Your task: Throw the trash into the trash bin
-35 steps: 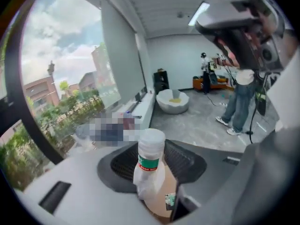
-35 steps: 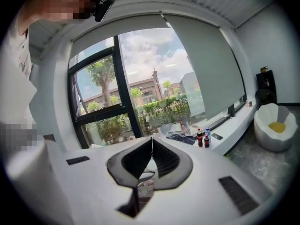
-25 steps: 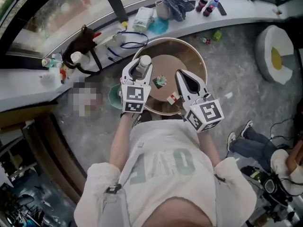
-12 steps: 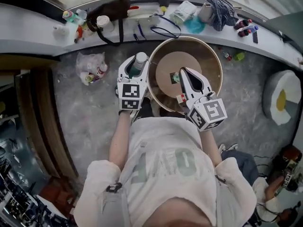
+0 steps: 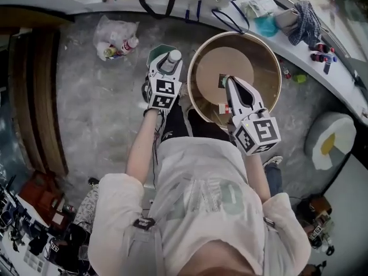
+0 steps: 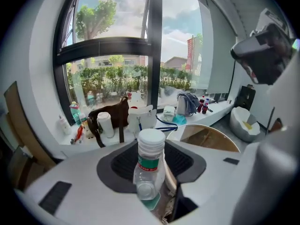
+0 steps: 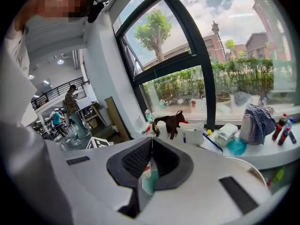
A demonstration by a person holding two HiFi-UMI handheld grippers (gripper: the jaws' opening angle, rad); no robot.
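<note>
**Bottle held over the green bin**

The left gripper (image 5: 167, 68) has its jaws part way open and squeezed on a small bottle (image 5: 172, 58). The bottle stands up straight between the two jaws. The green bin (image 5: 154, 53) sits on the floor right under it, to the left of the round table (image 5: 230, 59).

The bottle's label (image 6: 149, 164) is green with a red stripe. Its words are too small to read.

The bottle is clear plastic with a white cap (image 6: 152, 137), and it looks empty.

The right gripper (image 5: 226, 80) is over the table with its jaws closed together. A small green and white packet (image 7: 149, 175) is right at its tip. I cannot tell if the jaws are pinching it.
</note>
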